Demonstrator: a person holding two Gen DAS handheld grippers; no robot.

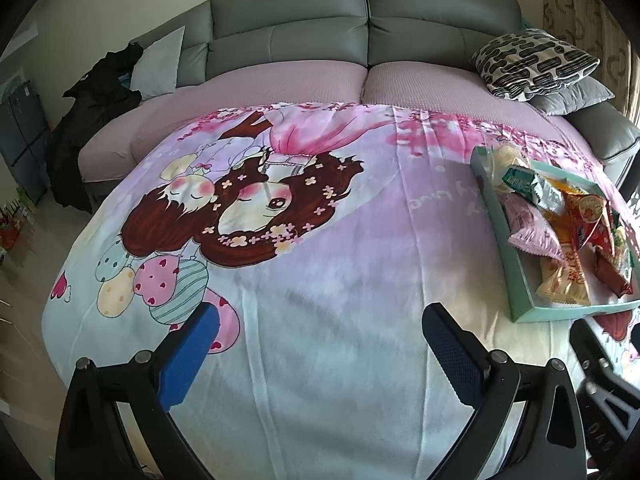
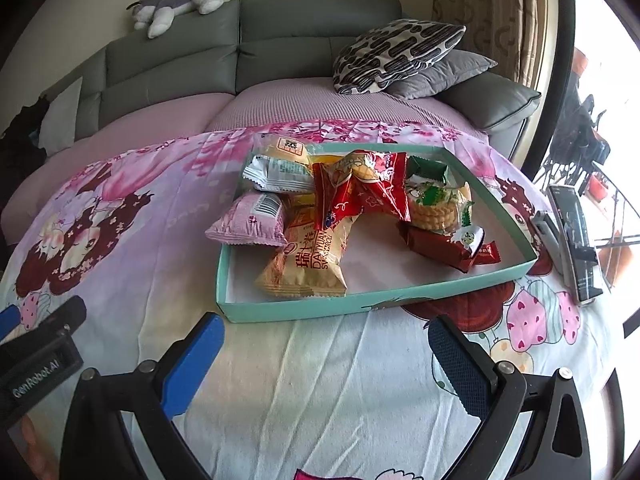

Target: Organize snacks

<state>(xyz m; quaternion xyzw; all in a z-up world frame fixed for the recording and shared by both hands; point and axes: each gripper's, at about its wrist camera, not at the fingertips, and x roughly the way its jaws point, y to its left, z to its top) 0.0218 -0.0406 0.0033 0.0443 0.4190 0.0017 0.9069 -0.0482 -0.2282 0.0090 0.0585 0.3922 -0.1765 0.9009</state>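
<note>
A shallow teal tray (image 2: 320, 308) lies on a cartoon-print cloth and holds several snack packets in a loose heap. Among them are a pink packet (image 2: 250, 220) overhanging the left rim, a yellow Swiss roll packet (image 2: 308, 264), a crumpled red packet (image 2: 360, 192), a round biscuit pack (image 2: 436, 204) and a dark red bar (image 2: 440, 244). My right gripper (image 2: 326, 336) is open and empty just in front of the tray's near rim. My left gripper (image 1: 320, 344) is open and empty over bare cloth, with the tray (image 1: 520, 280) off to its right.
A dark phone-like device (image 2: 576, 240) lies right of the tray. A grey sofa (image 1: 288, 40) stands behind the cloth with patterned cushions (image 2: 396, 52), a plush toy (image 2: 176, 4) on its back and dark clothing (image 1: 100, 80) at its left end.
</note>
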